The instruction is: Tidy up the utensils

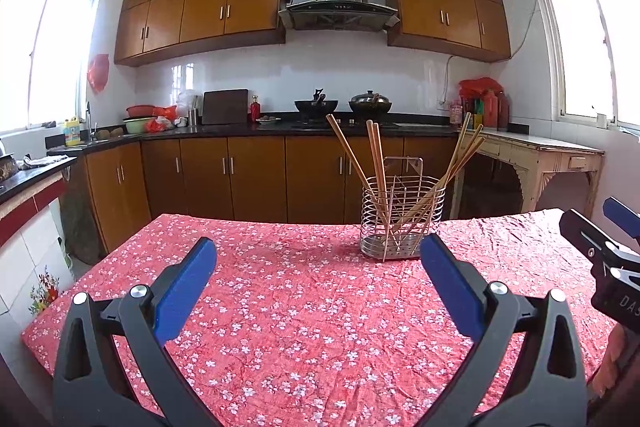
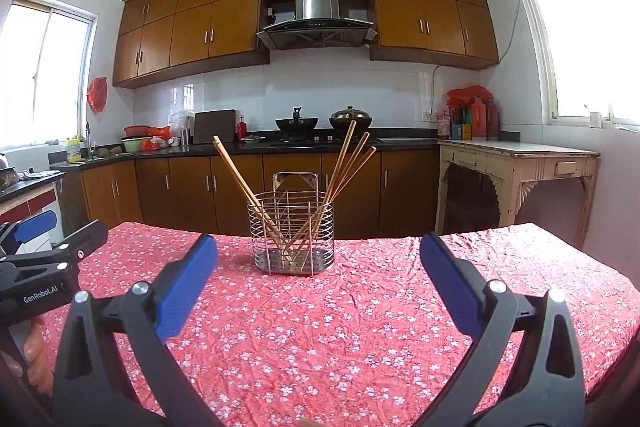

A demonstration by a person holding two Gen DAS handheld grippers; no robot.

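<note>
Both my grippers spread wide, empty: left gripper, right gripper over floral tablecloth. Chopsticks stand in wire holder, mid-table ahead of me.

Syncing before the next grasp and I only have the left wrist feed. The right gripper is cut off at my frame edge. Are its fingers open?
Observer: Yes. The right gripper is wide open, with nothing between its blue fingers.
Operator: Where's the holder relative to it?
Observer: The wire holder stands ahead on the tablecloth, slightly left of centre between the fingers and untouched.
Operator: How do the chopsticks look from that side?
Observer: The chopsticks split into a bundle leaning left and three fanned out to the right.
</note>
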